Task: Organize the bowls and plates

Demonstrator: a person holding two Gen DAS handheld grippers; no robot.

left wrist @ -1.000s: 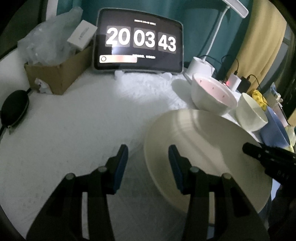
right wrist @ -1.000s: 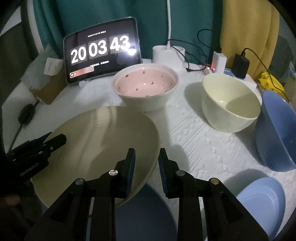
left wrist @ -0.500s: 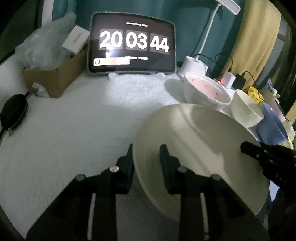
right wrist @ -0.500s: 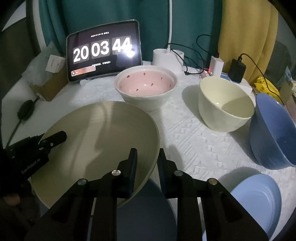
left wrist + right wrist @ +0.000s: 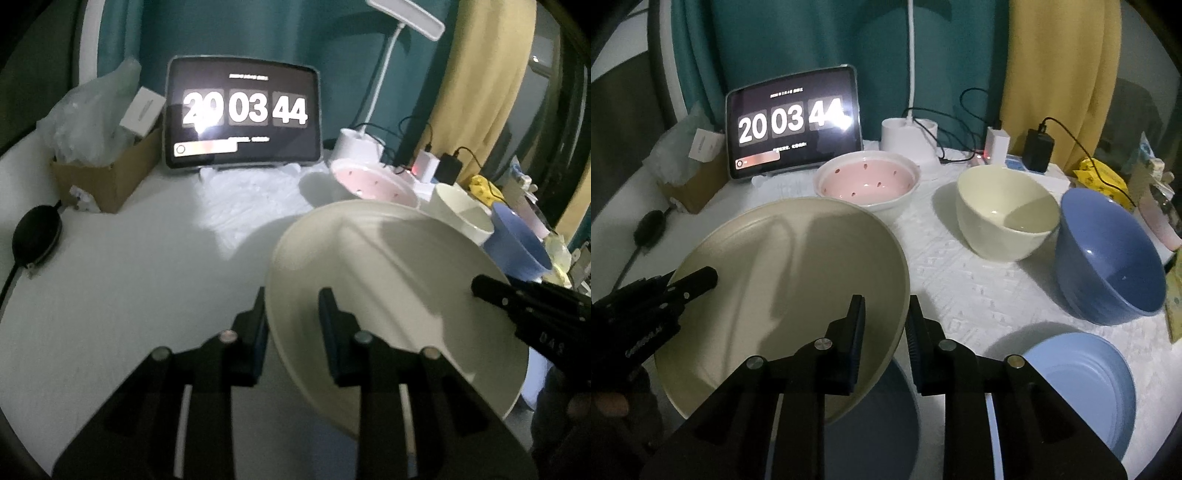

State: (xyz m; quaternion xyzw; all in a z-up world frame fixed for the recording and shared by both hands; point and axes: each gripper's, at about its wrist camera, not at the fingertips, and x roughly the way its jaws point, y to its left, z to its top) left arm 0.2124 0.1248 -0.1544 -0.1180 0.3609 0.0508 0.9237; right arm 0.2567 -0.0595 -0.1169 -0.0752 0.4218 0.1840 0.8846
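Now both grippers hold the cream plate [image 5: 790, 280] by opposite edges, lifted off the surface [image 5: 122, 266] and tilted. The left gripper [image 5: 291, 317] has its fingers pinching the plate's left rim, one pad under and one over; the right gripper [image 5: 884, 325] has its fingers pinching the right rim the same way. In the right view a dark plate [image 5: 879, 417] lies directly beneath the cream one, and a light blue plate [image 5: 1082, 384] rests on the surface just to the right. Behind stand the pink bowl [image 5: 868, 181], the cream bowl [image 5: 1004, 210] and the blue bowl [image 5: 1108, 258], well apart from each other.

My reading is that this is the plate-stacking step: the cream plate is being carried two-handed toward a stack, probably onto the dark plate below (though the target is not certain). The next move calls for levelling the plate, centring it over the one beneath, lowering both sides together, then opening both sets of fingers without dragging the rim.

Compared with a second ago, the left fingers, then spread wide with the rim loose between them, have closed onto it; the right fingers were already nearly shut on their side. The plate sits higher and more tilted in the left view, and the clock [image 5: 243, 110] has advanced from 43 to 44.
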